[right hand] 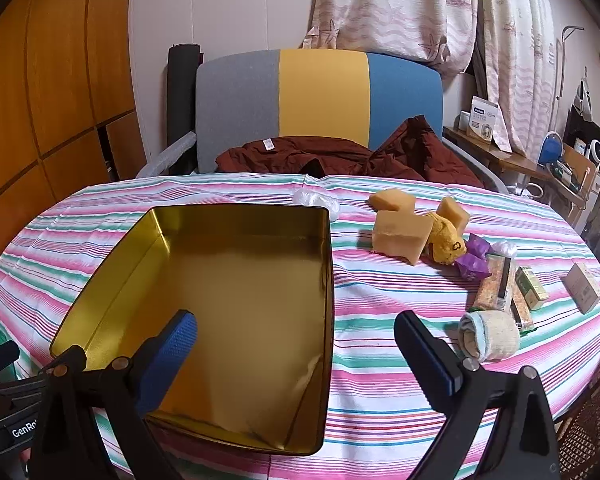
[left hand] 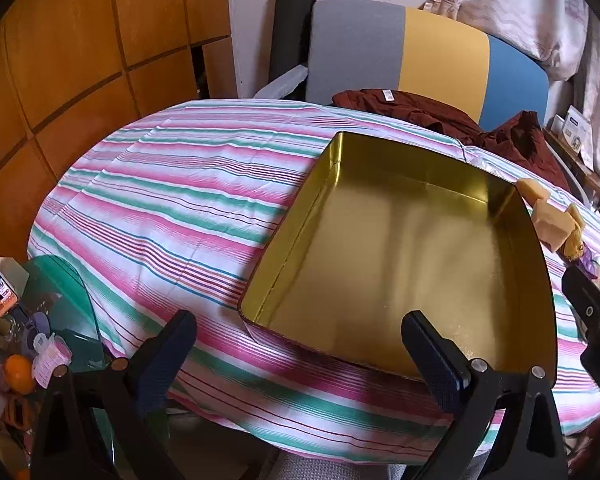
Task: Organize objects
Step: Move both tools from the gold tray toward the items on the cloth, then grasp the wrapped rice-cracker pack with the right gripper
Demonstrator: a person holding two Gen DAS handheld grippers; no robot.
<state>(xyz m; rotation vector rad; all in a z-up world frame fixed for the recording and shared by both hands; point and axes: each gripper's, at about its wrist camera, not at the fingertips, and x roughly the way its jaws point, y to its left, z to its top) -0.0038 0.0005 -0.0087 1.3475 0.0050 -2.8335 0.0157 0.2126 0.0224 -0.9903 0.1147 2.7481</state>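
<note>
Tin (right hand: 236, 320) lies left of sponges (right hand: 400, 232).

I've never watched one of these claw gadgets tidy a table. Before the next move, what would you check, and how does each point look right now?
1. Gold tin has room inside: ok, nothing lies in it.
2. Right claw open and free: ok, fingers spread wide, nothing between them.
3. Left claw open and free: ok, holding nothing.
4. Things to pack in sight: ok, the yellow sponges, rolled towel and small boxes lie right of the tin on the striped cloth.
5. Towel free to lift: cannot tell, it sits close against the boxes.
6. Tin sits steady: cannot tell, its near edge is close to the table's edge.
</note>
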